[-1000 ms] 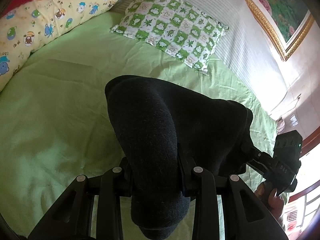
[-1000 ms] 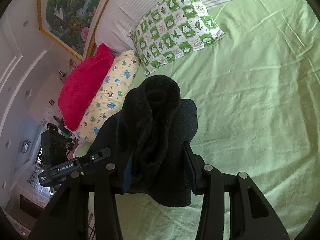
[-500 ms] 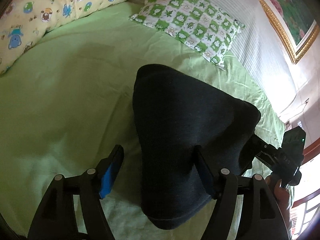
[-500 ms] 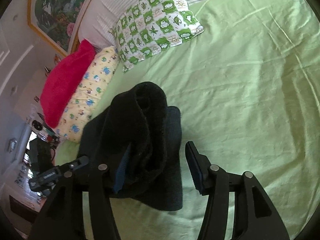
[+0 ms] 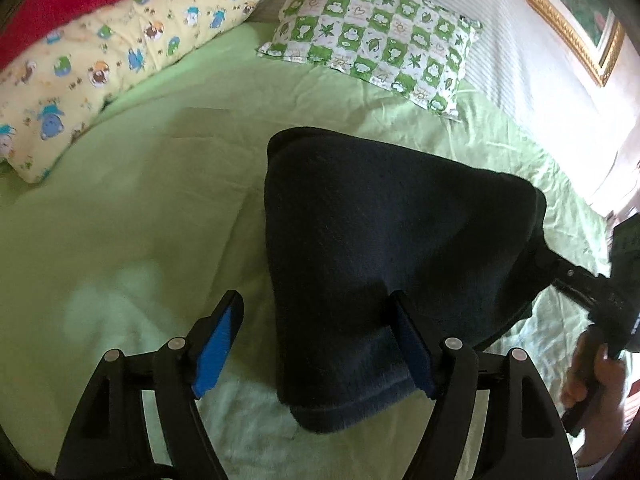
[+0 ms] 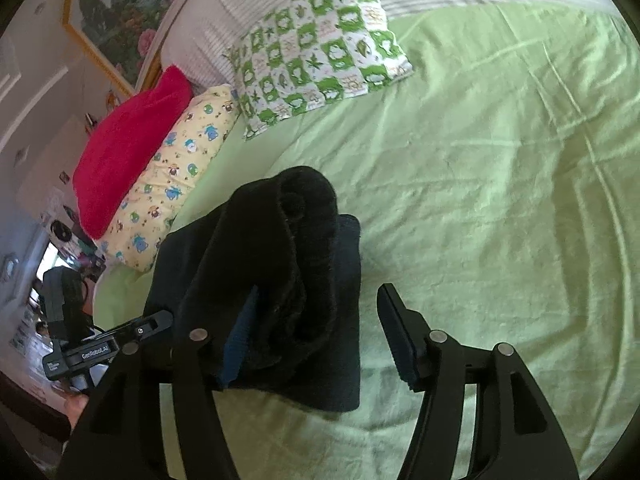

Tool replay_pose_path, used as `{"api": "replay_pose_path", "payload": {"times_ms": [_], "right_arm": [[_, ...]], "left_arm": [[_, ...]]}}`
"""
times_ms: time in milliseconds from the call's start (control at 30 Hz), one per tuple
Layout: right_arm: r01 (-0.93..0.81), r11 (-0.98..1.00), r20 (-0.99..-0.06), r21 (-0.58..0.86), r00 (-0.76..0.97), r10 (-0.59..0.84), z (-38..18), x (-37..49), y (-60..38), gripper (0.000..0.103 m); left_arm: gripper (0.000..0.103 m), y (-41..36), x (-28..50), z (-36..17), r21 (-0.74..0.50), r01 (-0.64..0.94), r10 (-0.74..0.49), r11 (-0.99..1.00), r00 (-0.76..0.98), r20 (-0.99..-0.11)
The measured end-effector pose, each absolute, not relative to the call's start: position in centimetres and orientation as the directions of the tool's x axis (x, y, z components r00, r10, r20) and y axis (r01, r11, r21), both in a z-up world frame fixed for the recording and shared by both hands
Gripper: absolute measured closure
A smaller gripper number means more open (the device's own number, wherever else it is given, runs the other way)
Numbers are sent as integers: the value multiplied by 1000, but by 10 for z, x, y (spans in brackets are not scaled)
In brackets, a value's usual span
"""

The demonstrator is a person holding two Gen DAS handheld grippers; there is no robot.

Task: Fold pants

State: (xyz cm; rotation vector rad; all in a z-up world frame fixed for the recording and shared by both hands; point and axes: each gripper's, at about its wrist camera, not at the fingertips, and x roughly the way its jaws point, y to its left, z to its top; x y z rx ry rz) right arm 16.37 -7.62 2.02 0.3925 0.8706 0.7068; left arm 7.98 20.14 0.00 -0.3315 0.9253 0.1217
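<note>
Jaws: left gripper [image 5: 316,344] spread wide, right gripper [image 6: 320,332] likewise, neither clamping | pants [image 5: 392,268]: dark folded bundle on green bedsheet [image 5: 140,220], draped between both grippers (checked pillow [image 5: 372,40] far)

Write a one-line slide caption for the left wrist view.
Left tongs open over folded dark pants on a green bedsheet, right tongs at the far edge.
</note>
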Motion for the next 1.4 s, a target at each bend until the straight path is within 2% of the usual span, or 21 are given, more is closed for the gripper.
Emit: {"api": "replay_pose_path", "payload": {"times_ms": [67, 133, 267, 533, 1100, 1400], "right_arm": [[-419, 717, -564, 557, 442, 697, 26, 158, -74, 39], [-439, 719, -564, 538, 447, 695, 32, 153, -72, 33], [-475, 725, -563, 499, 458, 688, 44, 142, -69, 29], [-568, 709, -548, 419, 464, 696, 63, 113, -61, 20], [-693, 652, -558, 307, 424, 713, 63, 80, -44, 14], [-708, 640, -565, 298, 409, 716, 52, 80, -38, 11]], "left_arm": [[23, 198, 76, 3, -206, -249, -17, 946, 598, -801], [23, 194, 72, 6, -172, -258, 16, 951, 595, -804], [23, 187, 63, 12, -126, -261, 56, 957, 595, -801], [22, 184, 47, 19, -100, -274, 88, 956, 598, -796], [21, 171, 19, 19, 40, -306, 226, 951, 601, -767], [20, 164, 11, 15, 49, -287, 222, 957, 608, -762]]}}
